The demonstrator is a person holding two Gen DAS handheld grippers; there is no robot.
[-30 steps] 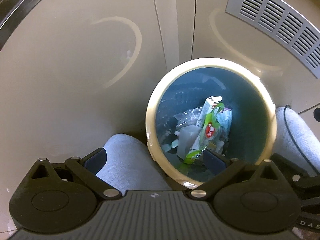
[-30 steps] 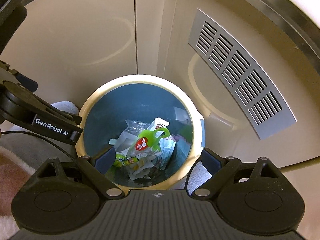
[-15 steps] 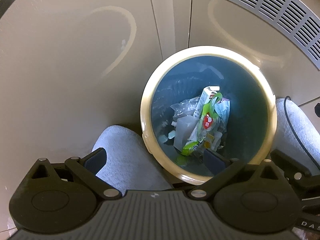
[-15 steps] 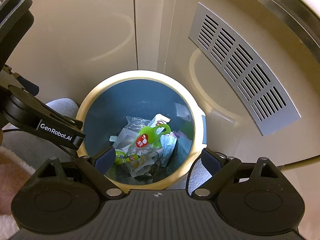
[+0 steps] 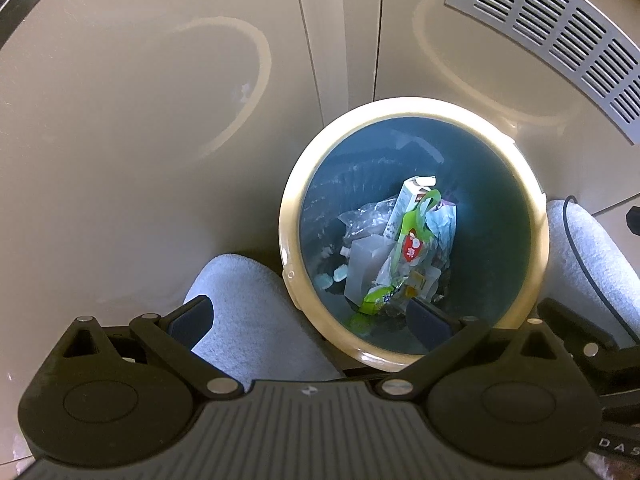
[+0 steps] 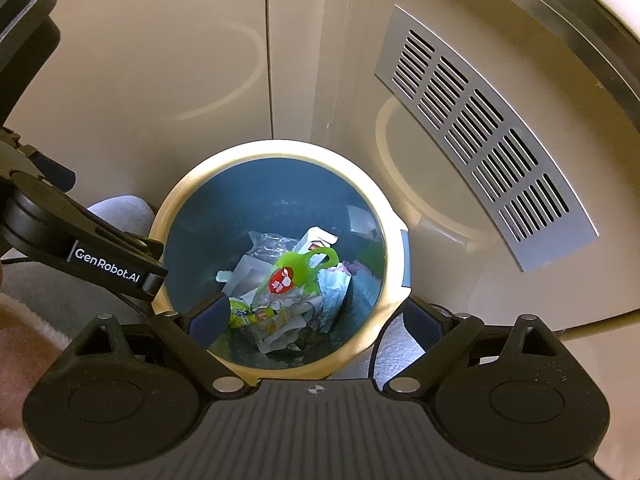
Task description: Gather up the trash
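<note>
A round trash bin (image 5: 294, 216) (image 6: 394, 236) with a cream rim and dark blue inside stands on the floor against beige cabinet doors. Inside lies a heap of trash: a green packet with a red label (image 5: 412, 240) (image 6: 296, 274), a white carton (image 5: 404, 204) (image 6: 316, 240), clear plastic wrap and torn wrappers. My left gripper (image 5: 308, 320) hovers open above the bin's near left rim, holding nothing. My right gripper (image 6: 316, 316) hangs open over the bin's near edge, also with nothing in it.
A person's grey slippered feet (image 5: 248, 312) (image 5: 588, 256) flank the bin. A silver vent grille (image 6: 484, 136) is set in the cabinet at the right. The left gripper's black body (image 6: 80, 248) shows at the left of the right wrist view. A cable (image 5: 572, 240) crosses the right foot.
Both grippers have risen a little, so the bin looks smaller and further off. Both stay open and the trash in the bin has not shifted.
</note>
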